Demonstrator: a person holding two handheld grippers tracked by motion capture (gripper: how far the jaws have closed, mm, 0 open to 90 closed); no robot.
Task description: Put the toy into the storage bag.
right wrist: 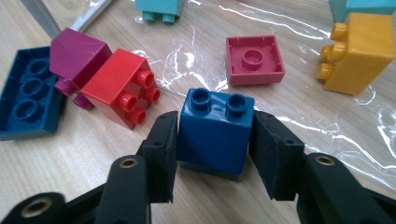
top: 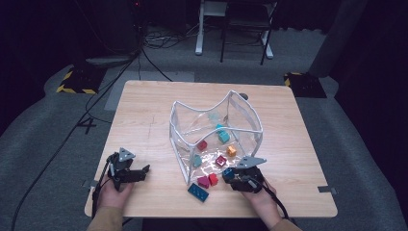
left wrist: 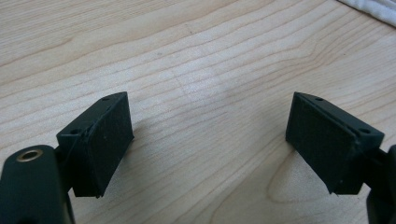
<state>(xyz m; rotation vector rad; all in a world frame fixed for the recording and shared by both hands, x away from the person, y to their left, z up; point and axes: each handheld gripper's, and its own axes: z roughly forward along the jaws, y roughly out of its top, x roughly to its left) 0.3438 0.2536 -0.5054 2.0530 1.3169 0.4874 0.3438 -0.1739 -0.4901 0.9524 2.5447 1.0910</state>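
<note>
Right gripper (right wrist: 215,140): jaws closed on a dark blue two-stud block (right wrist: 215,135), one pad on each side, studs pointing away from the camera. In the high view the same gripper (top: 230,174) sits at the near open mouth of the clear bag (top: 216,130), block just at the bag's near edge, low over the tabletop (top: 144,120).

Left gripper (left wrist: 210,140): jaws wide apart, nothing between them, bare wood beneath. In the high view it (top: 144,171) lies well left of the bag, near the front edge of the tabletop.

Just left of the held block: red block (right wrist: 122,88) touching a magenta sloped block (right wrist: 77,58); beyond those, a flat dark blue plate (right wrist: 25,100), underside up, outside the bag mouth.

Beyond the held block, on the bag's clear film: dark red square piece (right wrist: 254,60), hollow side up. To its right, a yellow block (right wrist: 359,53) on its side. Farther in, teal blocks (right wrist: 159,9).

Bag stands open toward the person, white-edged walls upright, near the tabletop's middle.
</note>
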